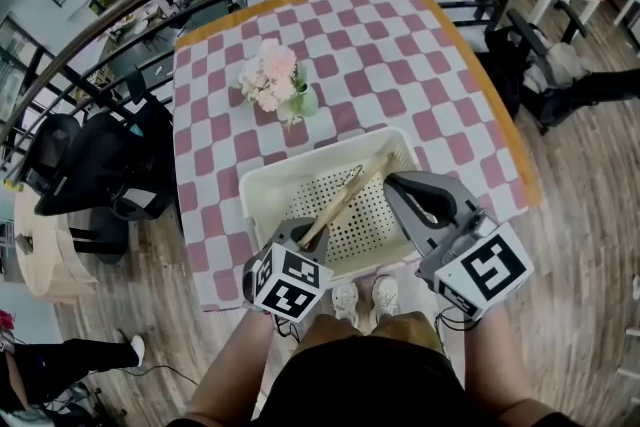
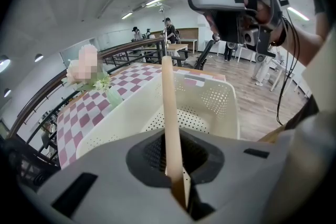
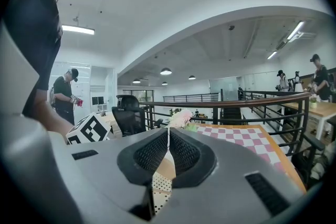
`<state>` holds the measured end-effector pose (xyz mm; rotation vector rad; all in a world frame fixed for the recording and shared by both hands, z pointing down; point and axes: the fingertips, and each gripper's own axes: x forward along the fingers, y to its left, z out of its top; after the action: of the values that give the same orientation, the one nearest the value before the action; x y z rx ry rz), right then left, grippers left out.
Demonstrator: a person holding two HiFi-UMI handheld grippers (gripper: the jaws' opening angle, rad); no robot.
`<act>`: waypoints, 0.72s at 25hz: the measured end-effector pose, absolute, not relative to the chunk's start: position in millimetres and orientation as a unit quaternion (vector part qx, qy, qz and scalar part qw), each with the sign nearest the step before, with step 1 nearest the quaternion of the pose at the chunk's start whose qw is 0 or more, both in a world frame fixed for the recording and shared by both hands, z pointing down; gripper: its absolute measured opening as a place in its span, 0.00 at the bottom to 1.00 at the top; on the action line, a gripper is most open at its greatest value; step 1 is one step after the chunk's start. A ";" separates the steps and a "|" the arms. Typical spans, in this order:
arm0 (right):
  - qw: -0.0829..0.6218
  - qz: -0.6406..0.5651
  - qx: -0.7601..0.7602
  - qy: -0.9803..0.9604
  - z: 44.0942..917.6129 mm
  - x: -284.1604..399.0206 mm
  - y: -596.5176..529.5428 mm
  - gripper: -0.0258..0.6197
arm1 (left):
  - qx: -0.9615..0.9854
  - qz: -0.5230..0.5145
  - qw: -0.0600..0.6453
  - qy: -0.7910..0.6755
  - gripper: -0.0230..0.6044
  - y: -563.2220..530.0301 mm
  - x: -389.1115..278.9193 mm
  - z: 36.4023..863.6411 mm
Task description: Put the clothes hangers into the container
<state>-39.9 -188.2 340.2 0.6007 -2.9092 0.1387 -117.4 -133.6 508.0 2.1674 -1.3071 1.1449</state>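
The wooden clothes hanger (image 1: 345,200) slants over the cream perforated basket (image 1: 262,177), running toward two o'clock from the left gripper (image 1: 303,237), whose jaws are clamped on its lower end. The right gripper (image 1: 394,182) hovers at the basket's four o'clock corner, its jaws pressed together with nothing between them. At the basket's eleven o'clock a vase of pale pink flowers (image 1: 268,75) stands on the pink-and-white checked tablecloth (image 1: 400,45).

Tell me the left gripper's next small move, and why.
Probably ease the left gripper down toward the white basket. Its jaws are shut on the wooden hanger, which slants over the basket's perforated floor, far end near the far wall; releasing from lower should land it inside.
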 end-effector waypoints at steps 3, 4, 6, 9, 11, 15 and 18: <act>0.084 0.048 0.204 -0.974 340.3 -37.9 -187.5 0.09 | 0.767 0.401 0.184 -0.465 0.06 -133.4 -119.7 508.2; 0.084 0.049 0.205 -0.974 340.2 -37.2 -187.5 0.09 | 0.768 0.401 0.184 -0.465 0.06 -133.4 -120.1 508.1; 0.084 0.050 0.207 -0.974 340.4 -36.0 -187.6 0.09 | 0.768 0.402 0.184 -0.464 0.06 -133.3 -119.9 507.8; 0.083 0.050 0.209 -0.973 340.4 -35.2 -188.1 0.09 | 0.769 0.401 0.185 -0.462 0.06 -133.0 -118.7 508.1; 0.082 0.050 0.210 -0.973 340.2 -35.2 -188.3 0.09 | 0.772 0.394 0.187 -0.461 0.07 -133.0 -116.7 507.8; 0.081 0.050 0.210 -0.973 340.4 -34.6 -187.5 0.09 | 0.785 0.376 0.188 -0.455 0.14 -136.2 -108.3 503.2; 0.083 0.051 0.211 -0.973 340.2 -34.7 -185.0 0.09 | 0.788 0.377 0.187 -0.449 0.16 -135.8 -105.5 502.3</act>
<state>-34.7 -185.0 340.2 0.6303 -2.9032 0.1514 -105.5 -135.8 502.3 2.2193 -1.2633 1.0617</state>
